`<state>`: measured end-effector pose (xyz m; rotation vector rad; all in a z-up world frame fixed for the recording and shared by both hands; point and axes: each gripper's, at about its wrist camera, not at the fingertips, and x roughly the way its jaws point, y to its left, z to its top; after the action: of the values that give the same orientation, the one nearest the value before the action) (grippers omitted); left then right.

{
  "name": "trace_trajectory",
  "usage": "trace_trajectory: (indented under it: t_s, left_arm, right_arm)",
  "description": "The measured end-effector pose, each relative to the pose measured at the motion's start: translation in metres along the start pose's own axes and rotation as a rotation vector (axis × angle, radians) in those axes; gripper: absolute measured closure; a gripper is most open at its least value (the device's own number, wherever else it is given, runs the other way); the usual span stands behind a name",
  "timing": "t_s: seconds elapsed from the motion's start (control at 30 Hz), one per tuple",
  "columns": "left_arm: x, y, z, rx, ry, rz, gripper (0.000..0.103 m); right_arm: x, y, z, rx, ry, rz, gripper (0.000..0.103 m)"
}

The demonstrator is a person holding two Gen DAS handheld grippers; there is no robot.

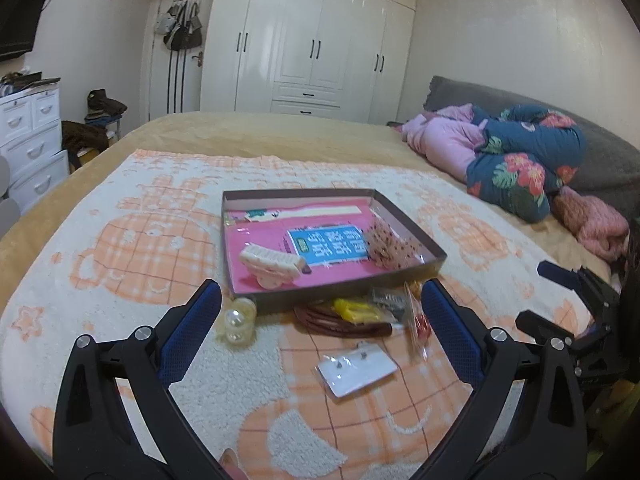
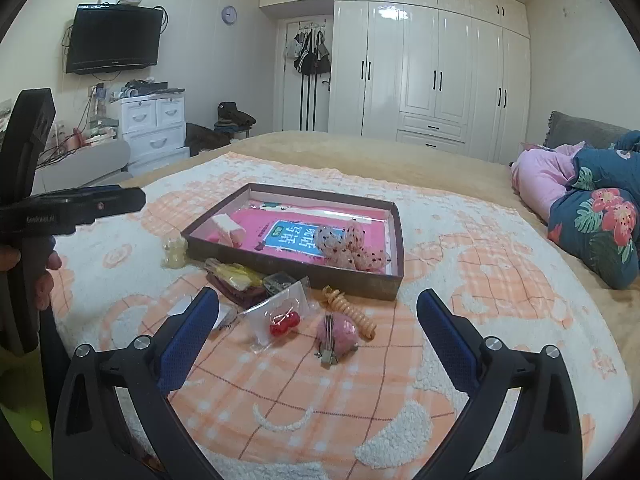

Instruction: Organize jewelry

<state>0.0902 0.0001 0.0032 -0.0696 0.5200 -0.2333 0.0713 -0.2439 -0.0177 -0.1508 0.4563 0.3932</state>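
A wide bed (image 2: 400,152) with a tan cover fills both views, and over it lies a white and orange checked blanket (image 1: 160,240) that carries all the small things. Near the middle of the blanket sits a shallow dark box (image 2: 296,268) with a pink floor and a blue printed card inside; a cream hair claw (image 1: 270,266) lies in its near left part and a spotted pink scrunchie (image 2: 352,246) in its right part. Just in front of the box's near wall lies a loose heap: a brown coiled band (image 1: 340,326) with a yellow piece (image 1: 356,308) on top of it, and beside them a clear packet holding a red cherry ornament (image 2: 285,322). A pink hair clip (image 2: 336,336) and an orange spiral hair tie (image 2: 354,312) lie touching each other on the blanket near that packet. To the left of the box stands a small pale pearl piece (image 1: 237,320), and nearer the camera a white card with two tiny studs (image 1: 356,366) lies flat. The left tongs (image 1: 320,320) hang released above the heap, grasping nothing; the right tongs (image 2: 318,328) are likewise spread wide over the clip and cherry packet, touching neither.
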Motion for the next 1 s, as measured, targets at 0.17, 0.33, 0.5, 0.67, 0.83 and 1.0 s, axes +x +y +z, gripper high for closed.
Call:
trace_trajectory:
  t_s: [0.17, 0.33, 0.5, 0.67, 0.83, 1.0]
  left_arm:
    - [0.006, -0.01, -0.007, 0.026, 0.027, -0.011, 0.011]
    - [0.011, -0.017, -0.011, 0.044, 0.047, -0.016, 0.011]
    - [0.018, -0.022, -0.015, 0.055, 0.064, -0.014, 0.011]
    - [0.023, -0.026, -0.018, 0.062, 0.077, -0.017, 0.011]
    - [0.033, -0.029, -0.022, 0.071, 0.098, -0.019, 0.011]
    - [0.047, -0.03, -0.025, 0.075, 0.122, -0.019, 0.011]
  right_arm:
    - [0.0, -0.004, -0.007, 0.002, 0.011, -0.009, 0.006]
    - [0.001, -0.009, -0.011, 0.012, 0.017, -0.028, 0.006]
    - [0.006, -0.017, -0.015, 0.034, 0.031, -0.046, 0.006]
    - [0.012, -0.025, -0.021, 0.055, 0.05, -0.063, 0.006]
    - [0.017, -0.031, -0.027, 0.066, 0.063, -0.075, 0.006]
    - [0.026, -0.036, -0.032, 0.08, 0.088, -0.074, 0.006]
